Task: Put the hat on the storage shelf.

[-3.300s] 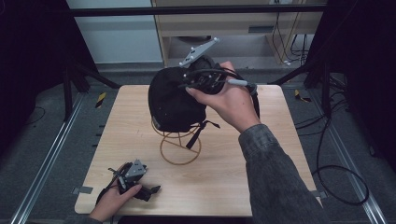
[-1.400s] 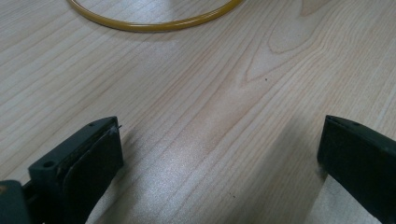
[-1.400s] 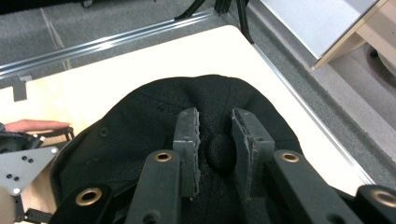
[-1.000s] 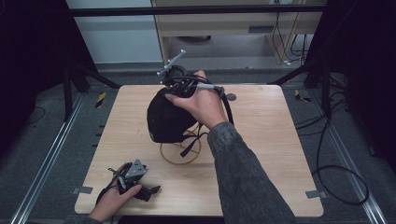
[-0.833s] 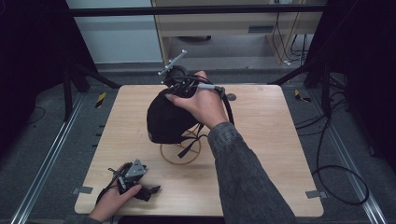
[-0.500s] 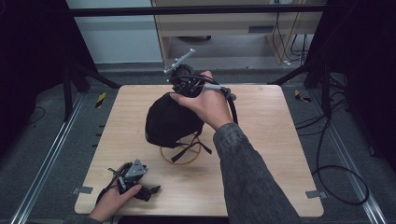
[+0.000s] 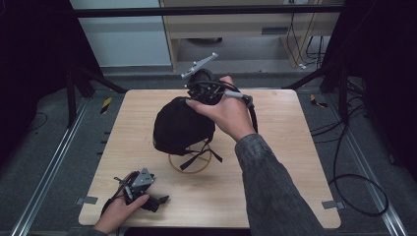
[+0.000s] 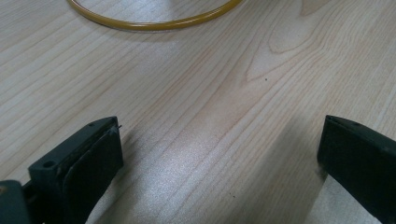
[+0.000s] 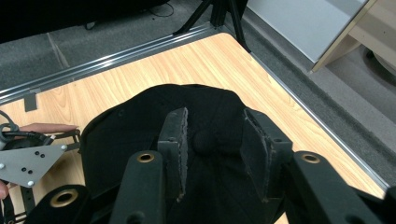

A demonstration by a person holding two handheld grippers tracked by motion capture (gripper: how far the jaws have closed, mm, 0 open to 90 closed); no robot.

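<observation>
A black cap [image 7: 182,125] sits on a wire stand with a yellow ring base [image 7: 192,164], near the table's middle, its straps hanging under it. My right gripper [image 7: 196,98] hovers at the cap's far top side, held from above by a hand. In the right gripper view its jaws [image 9: 215,116] have just been opening and stand apart over the crown [image 9: 140,121]. The cap's top button [image 9: 204,140] lies between the pads, untouched. My left gripper [image 7: 158,200] rests on the table at the front left, open [image 8: 219,130], nothing between its jaws.
The wooden table [image 7: 275,162] is bare to the right of the stand and along its front. The yellow ring [image 8: 154,23] lies just ahead of the left jaws. A metal rail runs on the floor at the left, and cables lie at the right.
The right gripper has shifted a little to the right above the cap. The cap stays on its stand. The left gripper has not moved.
</observation>
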